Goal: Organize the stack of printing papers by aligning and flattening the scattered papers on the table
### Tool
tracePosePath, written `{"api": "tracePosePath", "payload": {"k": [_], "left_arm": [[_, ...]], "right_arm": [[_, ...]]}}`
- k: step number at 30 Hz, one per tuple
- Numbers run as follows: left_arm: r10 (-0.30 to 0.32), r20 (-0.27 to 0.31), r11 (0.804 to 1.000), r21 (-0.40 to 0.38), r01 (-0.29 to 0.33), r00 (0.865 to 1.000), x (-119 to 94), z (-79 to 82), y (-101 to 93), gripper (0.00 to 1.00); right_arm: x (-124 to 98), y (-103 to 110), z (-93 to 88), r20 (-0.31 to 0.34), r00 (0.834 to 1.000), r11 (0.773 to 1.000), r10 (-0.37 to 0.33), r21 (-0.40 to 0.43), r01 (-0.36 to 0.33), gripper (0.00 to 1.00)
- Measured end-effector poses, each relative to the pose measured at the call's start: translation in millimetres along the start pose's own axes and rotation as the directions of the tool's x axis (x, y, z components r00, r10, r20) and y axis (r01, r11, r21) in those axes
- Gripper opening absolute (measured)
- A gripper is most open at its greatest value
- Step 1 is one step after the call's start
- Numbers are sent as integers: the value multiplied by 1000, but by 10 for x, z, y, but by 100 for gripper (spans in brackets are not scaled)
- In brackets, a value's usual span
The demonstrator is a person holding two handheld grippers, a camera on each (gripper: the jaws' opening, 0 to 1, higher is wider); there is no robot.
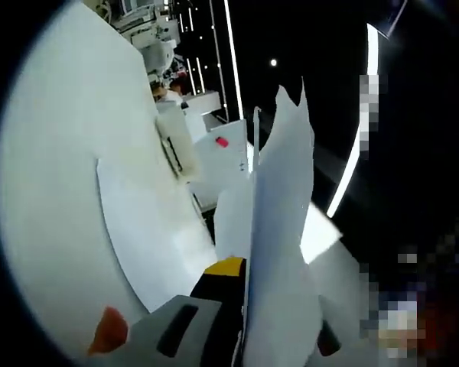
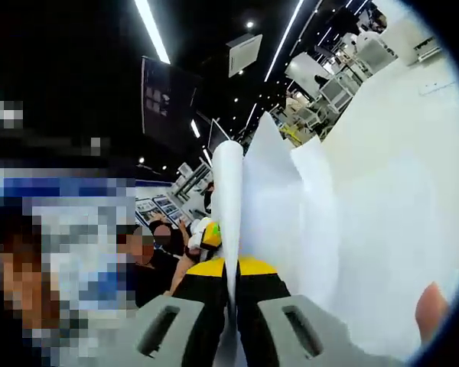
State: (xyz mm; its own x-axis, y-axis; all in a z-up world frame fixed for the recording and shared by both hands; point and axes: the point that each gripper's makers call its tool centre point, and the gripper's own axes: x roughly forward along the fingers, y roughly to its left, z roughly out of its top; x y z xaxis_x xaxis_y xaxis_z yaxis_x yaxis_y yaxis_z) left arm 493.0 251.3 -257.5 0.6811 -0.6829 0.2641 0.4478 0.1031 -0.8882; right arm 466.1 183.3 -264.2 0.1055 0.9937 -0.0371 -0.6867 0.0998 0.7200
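White paper everywhere on my feeds right now. On the left gripper view, my left gripper (image 1: 241,306) has its jaws pinched on a bunch of upright sheets (image 1: 279,229), which stand edge-on straight up out of the yellow-tipped jaws, top edge a bit jagged. Just beside the near jaw there's an orange blob (image 1: 107,330) I can't identify. Past that, one loose sheet (image 1: 149,229) lies flat on the white table (image 1: 46,191), and further along the table sits a white box with a small red mark (image 1: 222,141) on it.

Right gripper view is similar: right gripper (image 2: 231,279) is clenched on the paper stack (image 2: 275,206), sheets fanning up and curling from between the jaws. A fingertip (image 2: 431,310) pokes in at the lower right edge, resting against the paper. Behind the stack is the white tabletop (image 2: 413,138), and off in the distance a dark ceiling with long strip lights (image 2: 154,34), plus some people standing around.
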Motion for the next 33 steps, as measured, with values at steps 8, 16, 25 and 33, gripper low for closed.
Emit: {"api": "tracePosePath", "payload": {"k": [8, 16, 25, 33], "left_arm": [[-17, 14, 1000, -2, 17, 1000, -22, 33, -57, 6], [-34, 17, 999, 4, 34, 999, -45, 20, -115, 6], [-49, 15, 999, 6, 49, 999, -77, 70, -138, 6], [-42, 46, 999, 13, 42, 998, -241, 151, -171, 6]], "right_arm": [[-12, -2, 65, 58, 998, 998, -6, -63, 9, 14], [-148, -92, 350, 179, 981, 962, -75, -245, 119, 31], [-407, -46, 794, 388, 916, 799, -101, -517, 307, 34], [-530, -39, 812, 411, 895, 654, -174, -631, 417, 55]]}}
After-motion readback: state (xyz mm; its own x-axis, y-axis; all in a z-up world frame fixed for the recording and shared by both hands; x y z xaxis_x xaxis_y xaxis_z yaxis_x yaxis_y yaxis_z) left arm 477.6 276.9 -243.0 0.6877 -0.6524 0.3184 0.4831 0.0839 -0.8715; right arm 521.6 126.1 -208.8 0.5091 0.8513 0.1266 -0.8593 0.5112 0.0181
